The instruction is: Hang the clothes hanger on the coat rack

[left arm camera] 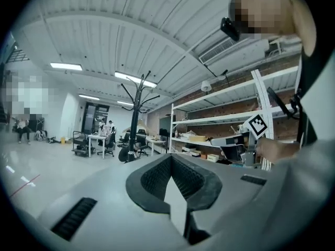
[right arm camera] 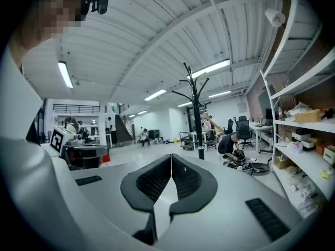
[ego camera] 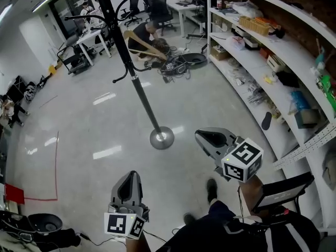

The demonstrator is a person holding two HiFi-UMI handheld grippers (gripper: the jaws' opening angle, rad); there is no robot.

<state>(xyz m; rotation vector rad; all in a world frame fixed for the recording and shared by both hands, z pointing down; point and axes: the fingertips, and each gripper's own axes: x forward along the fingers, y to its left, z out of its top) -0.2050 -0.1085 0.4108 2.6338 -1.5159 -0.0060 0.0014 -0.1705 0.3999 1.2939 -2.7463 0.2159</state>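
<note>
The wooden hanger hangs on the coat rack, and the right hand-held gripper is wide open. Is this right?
No: the right hand-held gripper is shut and empty, as the right gripper view shows. The wooden hanger does hang on the coat rack.

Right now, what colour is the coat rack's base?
Silvery grey; the coat rack base shows best in the head view.

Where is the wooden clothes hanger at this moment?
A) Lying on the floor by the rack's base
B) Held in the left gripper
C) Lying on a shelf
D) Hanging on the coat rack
D: the clothes hanger hangs high on the coat rack, beside its pole, while the left gripper and the right gripper are both shut with nothing between their jaws.
</note>
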